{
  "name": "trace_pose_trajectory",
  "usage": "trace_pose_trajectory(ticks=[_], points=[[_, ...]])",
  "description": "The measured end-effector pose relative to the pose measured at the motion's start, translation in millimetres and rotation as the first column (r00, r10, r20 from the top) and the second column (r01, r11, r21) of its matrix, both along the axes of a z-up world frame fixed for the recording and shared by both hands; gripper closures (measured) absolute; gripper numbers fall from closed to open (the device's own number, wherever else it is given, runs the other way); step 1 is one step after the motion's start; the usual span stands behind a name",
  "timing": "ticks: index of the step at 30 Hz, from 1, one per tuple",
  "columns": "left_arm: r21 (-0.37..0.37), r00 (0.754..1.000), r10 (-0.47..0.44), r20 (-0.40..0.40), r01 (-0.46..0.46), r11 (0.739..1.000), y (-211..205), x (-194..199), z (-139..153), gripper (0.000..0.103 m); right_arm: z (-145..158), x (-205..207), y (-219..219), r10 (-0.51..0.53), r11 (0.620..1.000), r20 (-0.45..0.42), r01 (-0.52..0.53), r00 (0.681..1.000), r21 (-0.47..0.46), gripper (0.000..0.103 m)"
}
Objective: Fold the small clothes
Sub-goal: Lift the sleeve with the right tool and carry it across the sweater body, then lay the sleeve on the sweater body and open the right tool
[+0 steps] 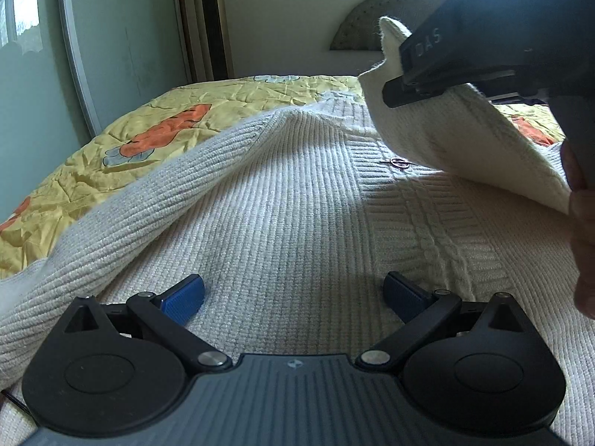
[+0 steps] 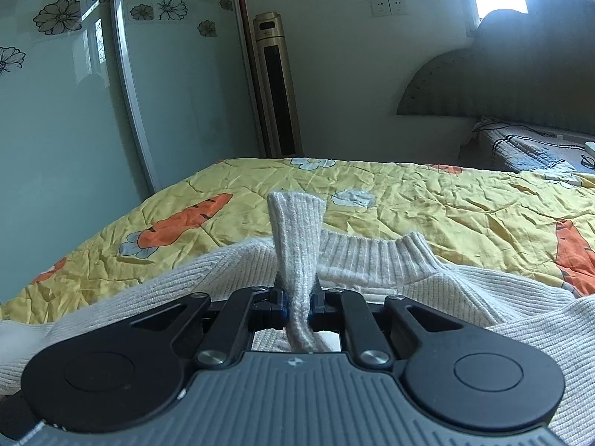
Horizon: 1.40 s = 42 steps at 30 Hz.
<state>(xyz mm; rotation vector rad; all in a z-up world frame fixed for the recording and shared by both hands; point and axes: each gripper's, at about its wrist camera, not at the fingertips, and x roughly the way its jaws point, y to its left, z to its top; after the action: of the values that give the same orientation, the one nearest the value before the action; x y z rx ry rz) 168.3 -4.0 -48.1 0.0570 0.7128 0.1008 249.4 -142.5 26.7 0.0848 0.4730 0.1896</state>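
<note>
Sweater on quilt. Left gripper: spread wide, nothing held. Right gripper: clamped on sleeve. Risk: thin pinch slipped by knit's drag; fold skewed.

A bed carries everything, covered by a creased yellow quilt printed with orange carrots and pale flowers. A cream ribbed knit sweater lies spread directly on the quilt, near its front edge. The sweater's ribbed collar points toward the quilt's far side, toward the headboard.
</note>
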Motion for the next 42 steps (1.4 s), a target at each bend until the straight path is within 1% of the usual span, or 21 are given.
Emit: trace_pose_trajectory(ticks=[8, 14, 18, 22, 23, 25, 26, 27, 29, 32, 35, 36, 38, 40, 41, 42], points=[[0.0, 1.0, 0.0, 0.0, 0.0, 1.0, -0.2, -0.4, 0.2, 0.0, -1.1, 8.1, 15.5, 0.042, 0.999, 0.004, -0.042, 0.999, -0.035, 0.088], [0.0, 1.0, 0.0, 0.0, 0.0, 1.0, -0.6, -0.3, 0.1, 0.0, -7.2, 18.6, 26.7, 0.093, 0.994, -0.032, -0.094, 0.995, -0.054, 0.088], [0.0, 1.0, 0.0, 0.0, 0.0, 1.0, -0.8, -0.2, -0.1, 0.0, -16.0, 27.4, 26.5, 0.109, 0.993, -0.08, -0.112, 0.991, -0.027, 0.088], [0.0, 1.0, 0.0, 0.0, 0.0, 1.0, -0.8, -0.3, -0.1, 0.0, -21.9, 31.1, 28.2, 0.129, 0.991, -0.105, -0.131, 0.986, -0.01, 0.088], [0.0, 1.0, 0.0, 0.0, 0.0, 1.0, -0.8, -0.3, -0.1, 0.0, -24.5, 34.6, 30.7, 0.148, 0.989, -0.132, -0.151, 0.98, -0.01, 0.087], [0.0, 1.0, 0.0, 0.0, 0.0, 1.0, -0.7, -0.3, 0.0, 0.0, -31.4, 40.2, 33.6, 0.162, 0.986, -0.204, -0.166, 0.966, -0.003, 0.076], [-0.001, 1.0, 0.0, 0.0, 0.0, 1.0, -0.7, -0.4, 0.0, 0.0, -34.0, 40.8, 33.1, 0.16, 0.986, -0.22, -0.164, 0.962, 0.003, 0.069], [-0.002, 1.0, 0.0, 0.0, 0.0, 1.0, -0.8, -0.4, -0.2, 0.0, -34.9, 39.4, 31.9, 0.168, 0.986, -0.222, -0.168, 0.96, 0.018, 0.059], [-0.001, 1.0, 0.0, 0.0, 0.0, 1.0, -0.9, -0.5, -0.2, 0.0, -32.0, 32.6, 26.2, 0.168, 0.986, -0.201, -0.16, 0.965, 0.052, 0.051], [-0.001, 1.0, 0.0, 0.001, 0.0, 1.0, -0.8, -0.6, -0.2, 0.0, -25.3, 21.5, 14.7, 0.171, 0.982, -0.17, -0.153, 0.971, 0.11, 0.05], [-0.002, 1.0, 0.0, 0.0, 0.0, 1.0, -0.7, -0.7, -0.1, 0.0, -23.6, 16.8, 0.2, 0.187, 0.966, -0.174, -0.148, 0.967, 0.212, 0.049], [-0.002, 1.0, 0.0, 0.0, 0.0, 1.0, -0.7, -0.7, -0.1, 0.0, -24.6, 16.4, -4.3, 0.198, 0.954, -0.18, -0.148, 0.964, 0.259, 0.049], [-0.002, 1.0, 0.0, 0.001, 0.0, 1.0, -0.9, -0.8, -0.2, 0.0, -28.9, 16.4, -10.2, 0.262, 0.914, -0.187, -0.182, 0.947, 0.362, 0.048], [-0.002, 1.0, 0.0, 0.001, 0.0, 1.0, -0.6, -0.8, 0.0, 0.0, -35.3, 19.3, -11.4, 0.34, 0.87, -0.222, -0.215, 0.914, 0.444, 0.042], [-0.002, 1.0, 0.0, 0.001, 0.0, 1.0, -0.7, -0.9, -0.1, 0.0, -39.0, 20.6, -10.8, 0.363, 0.854, -0.243, -0.216, 0.9, 0.474, 0.04], [-0.002, 1.0, 0.0, 0.001, 0.0, 1.0, -0.6, -0.9, 0.0, 0.0, -41.2, 20.3, -11.6, 0.361, 0.85, -0.252, -0.206, 0.898, 0.484, 0.04]])
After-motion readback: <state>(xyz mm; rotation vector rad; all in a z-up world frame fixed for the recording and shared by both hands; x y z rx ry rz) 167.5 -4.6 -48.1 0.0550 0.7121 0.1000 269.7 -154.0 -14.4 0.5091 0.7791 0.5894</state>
